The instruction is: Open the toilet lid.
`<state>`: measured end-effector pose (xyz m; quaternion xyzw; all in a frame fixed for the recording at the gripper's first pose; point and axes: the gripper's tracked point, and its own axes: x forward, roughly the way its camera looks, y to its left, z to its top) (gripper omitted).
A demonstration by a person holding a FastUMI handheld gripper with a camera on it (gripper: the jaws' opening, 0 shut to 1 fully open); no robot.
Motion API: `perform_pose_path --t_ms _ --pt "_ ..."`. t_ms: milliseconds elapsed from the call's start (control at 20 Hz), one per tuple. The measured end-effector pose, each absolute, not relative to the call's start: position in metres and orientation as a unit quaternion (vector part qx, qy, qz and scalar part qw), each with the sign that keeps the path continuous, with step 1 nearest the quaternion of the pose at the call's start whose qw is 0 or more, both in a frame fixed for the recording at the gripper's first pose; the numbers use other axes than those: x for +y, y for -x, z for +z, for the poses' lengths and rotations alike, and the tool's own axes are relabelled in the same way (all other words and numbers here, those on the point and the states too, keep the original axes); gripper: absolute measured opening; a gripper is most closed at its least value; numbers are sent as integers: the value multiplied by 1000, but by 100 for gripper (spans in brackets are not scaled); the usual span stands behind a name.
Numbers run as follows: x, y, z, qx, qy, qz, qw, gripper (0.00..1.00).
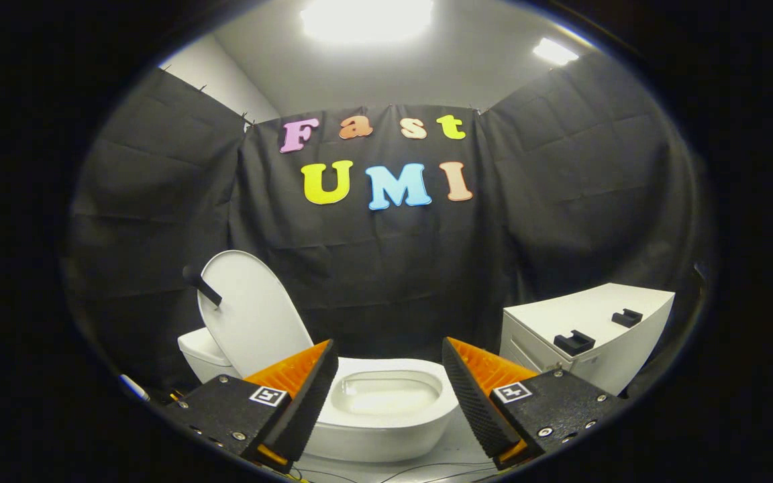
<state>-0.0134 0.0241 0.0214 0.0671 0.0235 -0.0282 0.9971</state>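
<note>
A white toilet (386, 422) stands on the floor just ahead of my fingers. Its lid (252, 315) is raised, leaning back and to the left against the tank (202, 355). A small dark handle (200, 285) sticks out from the lid's upper left edge. The bowl (386, 396) shows uncovered between my fingers. My gripper (390, 365) is open, with nothing between its fingers, and hangs slightly above and in front of the bowl.
A white cabinet (588, 335) with two dark handles on its top stands to the right of the toilet. Black cloth walls close in the booth behind. Thin cables run across the floor below the toilet.
</note>
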Motion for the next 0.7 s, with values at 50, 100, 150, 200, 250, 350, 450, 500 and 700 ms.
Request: perform_pose_path --t_ms 50,100,150,200,250,350,450,500,700 --pt "24 14 21 22 -68 -27 997 96" --pt "24 15 20 22 -66 -24 997 96" --pt "23 15 20 20 -60 -23 998 96" --pt "20 16 21 17 -54 -23 998 96" --pt "18 15 20 17 -53 -21 998 96" --pt "19 16 18 15 -56 -18 998 96" --pt "18 16 17 14 -53 -17 998 96" --pt "18 16 15 15 -52 -16 998 96" --pt "21 15 9 22 -47 -12 999 96"
